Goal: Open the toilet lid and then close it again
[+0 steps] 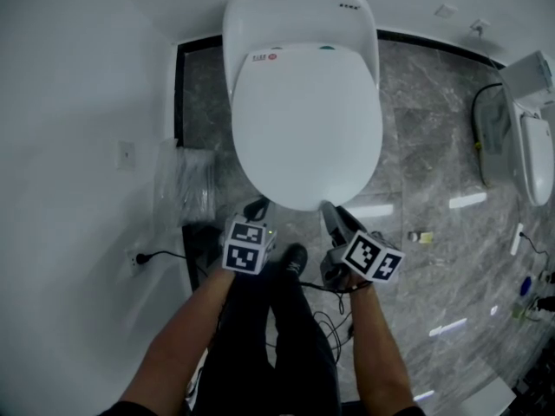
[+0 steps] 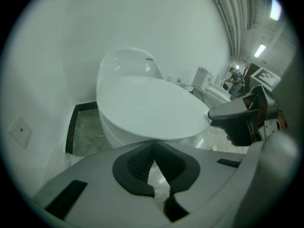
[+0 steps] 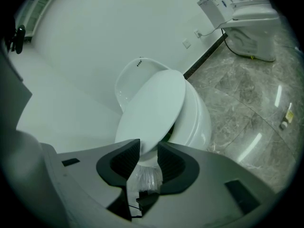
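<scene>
Head view: the toilet lid [image 1: 305, 124] fills the upper middle, with its front lip at the right gripper [image 1: 328, 208] and the left gripper [image 1: 257, 207] just beside it, lower left.

Left gripper view: jaws clenched on nothing, so no backup there.

Right gripper view: jaws pinch the lid's front edge, lid barely cracked open. That edge is thin and glossy, so I'd guess it could slip out and slam.
</scene>
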A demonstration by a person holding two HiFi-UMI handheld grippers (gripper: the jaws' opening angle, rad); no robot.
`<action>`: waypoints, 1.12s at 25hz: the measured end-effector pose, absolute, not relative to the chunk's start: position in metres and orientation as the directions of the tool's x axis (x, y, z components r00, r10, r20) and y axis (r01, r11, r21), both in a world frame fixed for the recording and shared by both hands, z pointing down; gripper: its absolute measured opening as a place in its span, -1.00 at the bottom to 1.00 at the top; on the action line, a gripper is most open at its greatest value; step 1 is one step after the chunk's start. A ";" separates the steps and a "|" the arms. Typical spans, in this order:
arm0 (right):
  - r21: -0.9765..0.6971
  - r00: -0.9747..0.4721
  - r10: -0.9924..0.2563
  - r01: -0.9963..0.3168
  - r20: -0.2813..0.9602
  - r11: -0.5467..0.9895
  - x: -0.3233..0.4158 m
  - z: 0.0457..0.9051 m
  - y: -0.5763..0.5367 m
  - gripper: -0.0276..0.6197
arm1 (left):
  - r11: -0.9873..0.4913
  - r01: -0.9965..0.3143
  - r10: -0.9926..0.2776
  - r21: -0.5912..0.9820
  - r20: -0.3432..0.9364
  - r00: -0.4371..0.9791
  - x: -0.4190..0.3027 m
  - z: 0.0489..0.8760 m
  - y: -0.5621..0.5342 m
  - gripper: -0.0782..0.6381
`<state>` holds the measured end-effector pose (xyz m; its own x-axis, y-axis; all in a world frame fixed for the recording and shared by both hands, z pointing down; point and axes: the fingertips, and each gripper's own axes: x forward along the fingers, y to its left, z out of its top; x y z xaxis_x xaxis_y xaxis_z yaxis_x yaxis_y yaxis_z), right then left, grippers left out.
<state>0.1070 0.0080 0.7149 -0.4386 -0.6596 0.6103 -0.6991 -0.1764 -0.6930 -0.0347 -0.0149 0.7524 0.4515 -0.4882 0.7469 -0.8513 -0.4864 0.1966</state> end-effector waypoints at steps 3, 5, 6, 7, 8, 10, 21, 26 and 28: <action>-0.694 -0.444 -0.664 -0.703 0.602 -0.159 0.107 0.707 0.007 -0.52 | -0.509 -0.843 -0.500 0.174 0.738 0.454 -0.031 0.745 -0.018 -0.76; -0.686 -0.445 -0.662 -0.713 0.603 -0.145 0.107 0.703 0.008 -0.52 | -0.509 -0.843 -0.509 0.174 0.729 0.458 -0.030 0.740 -0.019 -0.76; -0.681 -0.445 -0.660 -0.719 0.605 -0.139 0.108 0.702 0.009 -0.52 | -0.508 -0.843 -0.511 0.175 0.727 0.459 -0.030 0.738 -0.019 -0.76; -0.676 -0.446 -0.657 -0.725 0.608 -0.133 0.108 0.702 0.010 -0.52 | -0.508 -0.843 -0.514 0.175 0.724 0.460 -0.030 0.735 -0.019 -0.76; -0.670 -0.446 -0.654 -0.732 0.611 -0.126 0.109 0.700 0.011 -0.52 | -0.508 -0.843 -0.515 0.175 0.723 0.460 -0.029 0.733 -0.020 -0.76; -0.646 -0.441 -0.646 -0.756 0.623 -0.108 0.110 0.695 0.012 -0.55 | -0.508 -0.843 -0.516 0.175 0.722 0.461 -0.029 0.728 -0.021 -0.76; -0.546 -0.430 -0.632 -0.837 0.644 0.013 0.107 0.650 0.021 -0.87 | -0.490 -0.854 -0.549 0.174 0.699 0.458 -0.030 0.683 -0.034 -0.76; -0.526 -0.421 -0.655 -0.850 0.627 0.042 0.110 0.622 0.016 -0.88 | -0.476 -0.862 -0.579 0.172 0.677 0.455 -0.031 0.652 -0.048 -0.76; -0.507 -0.415 -0.667 -0.859 0.619 0.064 0.111 0.609 0.008 -0.88 | -0.469 -0.867 -0.591 0.170 0.668 0.452 -0.032 0.640 -0.056 -0.76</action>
<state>0.1105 0.0082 0.6086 -0.4148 -0.6671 0.6188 -0.8593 0.0637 -0.5074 -0.0318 -0.0557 0.6399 0.4516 -0.5915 0.6680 -0.8665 -0.4692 0.1704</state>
